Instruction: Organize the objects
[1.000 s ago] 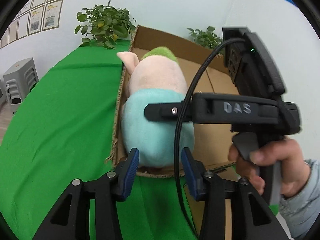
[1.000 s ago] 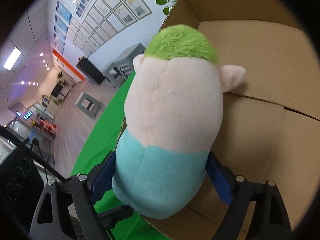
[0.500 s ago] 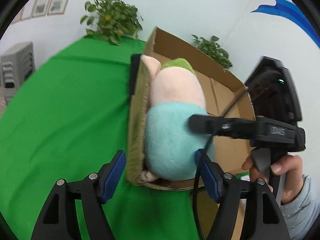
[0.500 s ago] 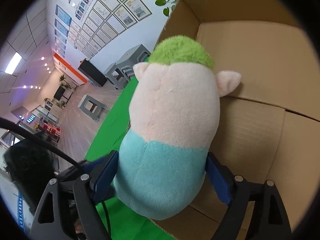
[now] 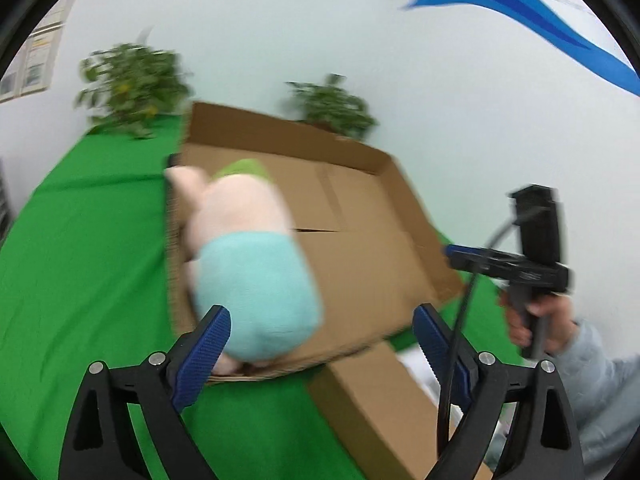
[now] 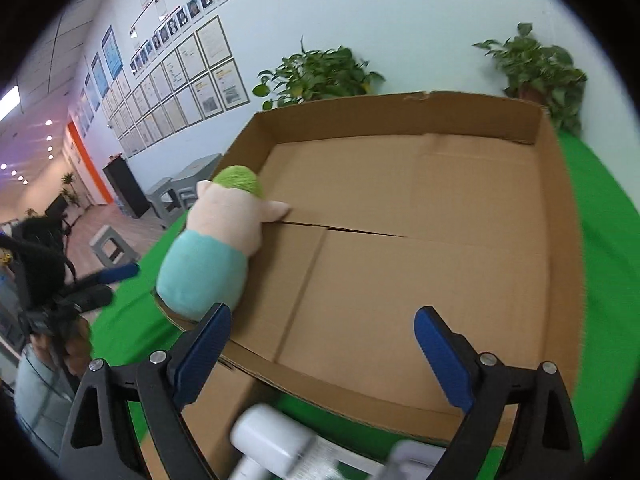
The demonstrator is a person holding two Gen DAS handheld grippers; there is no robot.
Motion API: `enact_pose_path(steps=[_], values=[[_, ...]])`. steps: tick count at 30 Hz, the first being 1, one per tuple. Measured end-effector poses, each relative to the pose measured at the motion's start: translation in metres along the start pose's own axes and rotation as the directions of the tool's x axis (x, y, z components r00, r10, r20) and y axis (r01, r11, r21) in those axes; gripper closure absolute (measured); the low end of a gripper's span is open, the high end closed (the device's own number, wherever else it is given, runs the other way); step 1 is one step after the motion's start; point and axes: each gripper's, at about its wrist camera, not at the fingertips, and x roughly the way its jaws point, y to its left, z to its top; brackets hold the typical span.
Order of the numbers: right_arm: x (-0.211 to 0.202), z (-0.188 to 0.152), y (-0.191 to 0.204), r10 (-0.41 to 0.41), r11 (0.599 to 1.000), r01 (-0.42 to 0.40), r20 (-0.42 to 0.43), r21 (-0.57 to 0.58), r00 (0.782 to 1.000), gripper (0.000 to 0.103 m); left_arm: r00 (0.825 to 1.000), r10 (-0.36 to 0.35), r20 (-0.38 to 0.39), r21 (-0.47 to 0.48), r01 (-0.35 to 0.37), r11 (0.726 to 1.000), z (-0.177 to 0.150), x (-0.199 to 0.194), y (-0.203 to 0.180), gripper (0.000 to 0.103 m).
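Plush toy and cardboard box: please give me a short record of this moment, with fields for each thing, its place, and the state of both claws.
plush toy: lies in the cardboard box against its left wall, green top pointing to the far wall
cardboard box: open, on the green cloth; otherwise bare inside
left claw: open, jaws just opened wide, holds nothing; toy beyond the left pad
right claw: open, jaws just opened a little more, holds nothing, over the near wall
white objects: blurred, in front of the box
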Motion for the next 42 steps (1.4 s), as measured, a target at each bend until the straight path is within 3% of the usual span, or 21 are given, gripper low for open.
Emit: enact_pose_path(steps=[1, 5, 7, 9, 11, 12, 15, 17, 19, 21, 22, 23, 25, 27, 31, 32, 37, 42], values=[[-0.004, -0.002, -0.01, -0.023, 1.0, 0.023, 0.006, 0.022, 1.0, 0.01, 0.999, -0.033, -0.018, 0.031, 0.034, 0.999, 0.001, 0.003, -0.006, 0.0], [0.0, 0.0, -0.029, -0.062, 0.994, 0.061, 0.009, 0.088, 0.998, 0.01, 0.989, -0.127, -0.076, 0.164, 0.138, 0.977, -0.008, 0.009, -0.038, 0.001], [-0.003, -0.001, -0.031, -0.084, 0.994, 0.083, 0.018, 0.072, 0.996, 0.01, 0.988, -0.141, -0.054, 0.189, 0.149, 0.971, -0.009, 0.007, -0.048, 0.001], [-0.007, -0.002, -0.034, -0.119, 0.992, 0.118, 0.037, 0.042, 0.992, 0.01, 0.998, -0.054, -0.011, 0.171, 0.055, 0.984, -0.003, 0.004, -0.046, 0.0], [-0.016, -0.005, -0.042, -0.169, 0.985, 0.168, 0.055, 0.033, 0.984, 0.01, 0.995, 0.103, -0.016, 0.082, -0.102, 0.991, 0.006, 0.012, -0.026, 0.001], [-0.021, -0.007, -0.048, -0.204, 0.979, 0.203, 0.065, 0.034, 0.977, 0.01, 0.983, 0.183, -0.031, 0.034, -0.182, 0.983, 0.01, 0.017, -0.015, 0.001], [-0.024, -0.015, -0.071, -0.3, 0.953, 0.297, 0.055, 0.053, 0.952, 0.01, 0.909, 0.403, -0.109, -0.087, -0.413, 0.907, 0.019, 0.033, 0.023, 0.001], [-0.017, -0.023, -0.087, -0.34, 0.937, 0.337, 0.015, 0.086, 0.94, 0.01, 0.891, 0.431, -0.142, -0.125, -0.448, 0.885, 0.018, 0.044, 0.038, 0.001], [-0.008, -0.033, -0.098, -0.319, 0.94, 0.319, -0.02, 0.119, 0.948, 0.011, 0.912, 0.376, -0.164, -0.167, -0.401, 0.901, 0.013, 0.053, 0.047, 0.0], [0.002, -0.041, -0.103, -0.313, 0.939, 0.317, -0.048, 0.13, 0.948, 0.021, 0.938, 0.309, -0.158, -0.22, -0.339, 0.915, 0.008, 0.055, 0.051, 0.004], [0.008, -0.045, -0.105, -0.319, 0.935, 0.327, -0.074, 0.137, 0.945, 0.04, 0.945, 0.288, -0.153, -0.235, -0.318, 0.919, 0.006, 0.054, 0.052, 0.011], [0.013, -0.047, -0.108, -0.322, 0.932, 0.333, -0.093, 0.145, 0.942, 0.07, 0.954, 0.259, -0.149, -0.246, -0.289, 0.925, 0.003, 0.052, 0.052, 0.02], [0.017, -0.05, -0.112, -0.367, 0.914, 0.38, -0.112, 0.144, 0.923, 0.094, 0.968, 0.205, -0.146, -0.265, -0.237, 0.935, -0.003, 0.052, 0.052, 0.03], [0.018, -0.052, -0.116, -0.356, 0.916, 0.37, -0.111, 0.155, 0.928, 0.098, 0.967, 0.216, -0.132, -0.258, -0.244, 0.935, -0.007, 0.049, 0.048, 0.034], [0.013, -0.053, -0.118, -0.352, 0.915, 0.365, -0.103, 0.169, 0.93, 0.1, 0.972, 0.205, -0.115, -0.307, -0.231, 0.923, -0.012, 0.037, 0.057, 0.058], [0.012, -0.054, -0.117, -0.353, 0.915, 0.366, -0.103, 0.168, 0.93, 0.1, 0.971, 0.211, -0.11, -0.314, -0.236, 0.92, -0.013, 0.033, 0.057, 0.066], [0.009, -0.053, -0.119, -0.353, 0.912, 0.368, -0.108, 0.18, 0.929, 0.1, 0.957, 0.258, -0.131, -0.296, -0.286, 0.911, -0.019, 0.021, 0.051, 0.087], [0.014, -0.052, -0.122, -0.353, 0.91, 0.371, -0.12, 0.187, 0.928, 0.1, 0.949, 0.275, -0.153, -0.292, -0.309, 0.905, -0.023, 0.02, 0.053, 0.087]])
